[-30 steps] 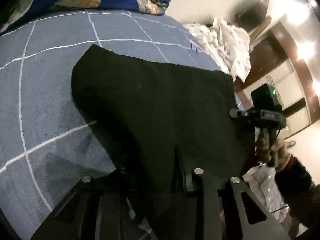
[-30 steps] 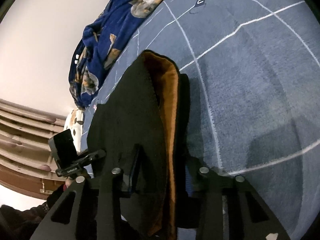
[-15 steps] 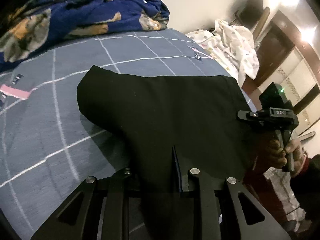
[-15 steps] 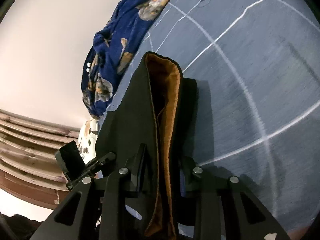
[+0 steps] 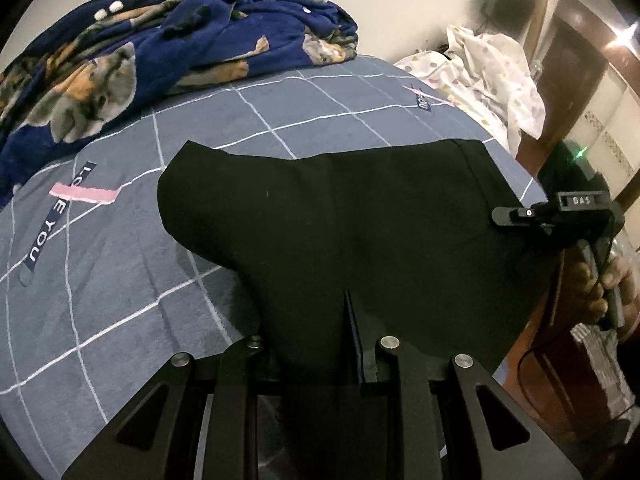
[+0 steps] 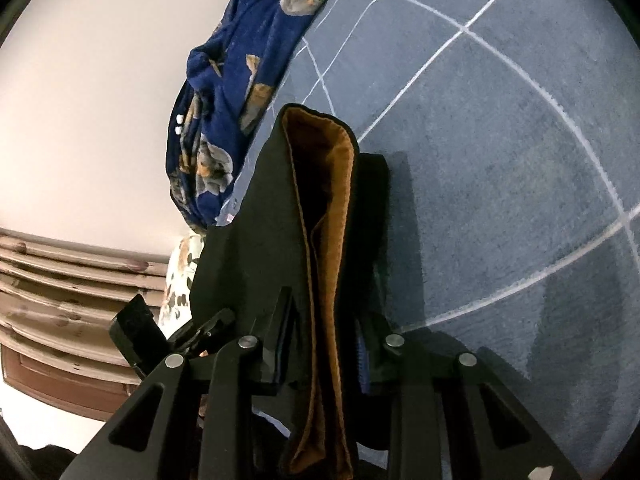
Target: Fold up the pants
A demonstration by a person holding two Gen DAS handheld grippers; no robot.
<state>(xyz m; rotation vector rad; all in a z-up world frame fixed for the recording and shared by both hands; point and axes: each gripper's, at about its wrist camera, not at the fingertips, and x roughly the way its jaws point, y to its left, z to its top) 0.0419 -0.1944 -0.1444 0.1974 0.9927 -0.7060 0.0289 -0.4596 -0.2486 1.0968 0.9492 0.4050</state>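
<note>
The black pants are pinched at the near edge by the left tool, and their orange-lined end is clamped by the right tool. They are spread over the grey checked bed, with a blue blanket heaped beyond.

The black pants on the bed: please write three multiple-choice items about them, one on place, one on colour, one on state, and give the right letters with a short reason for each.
1. Where does the far part of the black pants lie?
A. on the grey-blue checked bed cover
B. on a wooden floor
C. on a chair

2. What colour is the lining of the pants?
A. white
B. orange-brown
C. green

3. What is the right gripper doing?
A. hanging open over the bare cover
B. closed on a pillow
C. gripping the pants between its fingers

Answers:
1 A: the left wrist view shows the cloth spread over the cover.
2 B: the right wrist view shows the orange-brown inside.
3 C: the folded cloth runs between both fingers.
</note>
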